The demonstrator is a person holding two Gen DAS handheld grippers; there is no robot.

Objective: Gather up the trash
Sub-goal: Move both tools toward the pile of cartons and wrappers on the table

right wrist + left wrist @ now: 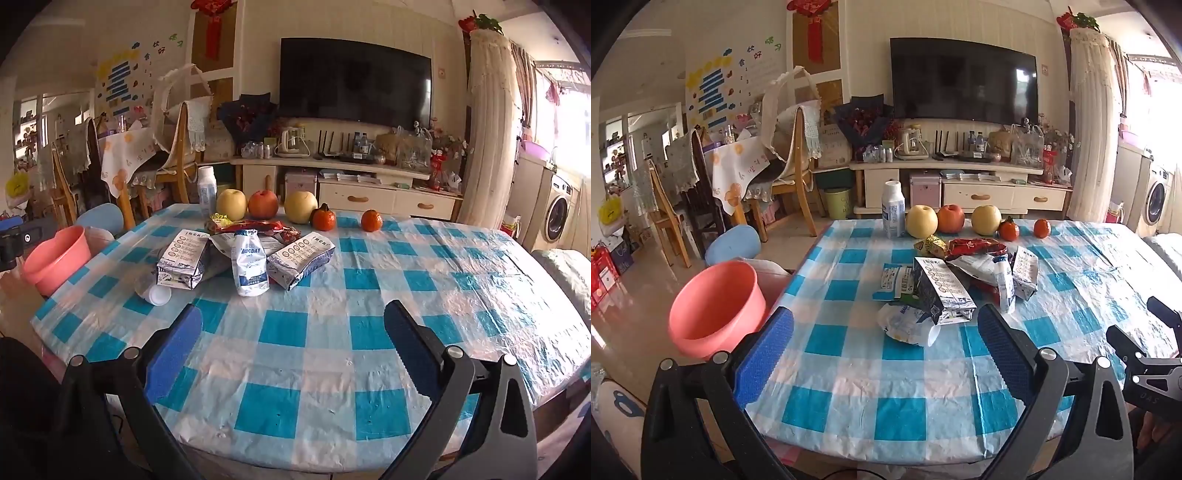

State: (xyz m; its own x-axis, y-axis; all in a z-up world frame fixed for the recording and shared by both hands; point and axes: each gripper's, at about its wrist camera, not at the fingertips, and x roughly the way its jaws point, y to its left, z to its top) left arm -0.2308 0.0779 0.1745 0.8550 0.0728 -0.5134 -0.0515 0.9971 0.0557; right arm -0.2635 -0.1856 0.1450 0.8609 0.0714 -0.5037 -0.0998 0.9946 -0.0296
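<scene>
While both my left gripper and right gripper hang wide and empty, a careless grab at the crumpled cartons risks knocking the fruit rolling.

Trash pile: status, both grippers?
Left gripper, right gripper open, empty. Trash pile untouched on table. Pink basin at table's left edge. Path clear.

Trash pile mid-surface: two crumpled silver-white cartons, squashed white pouch upright between them, red wrapper behind. Pink basin off the surface's left edge, upright.
</scene>
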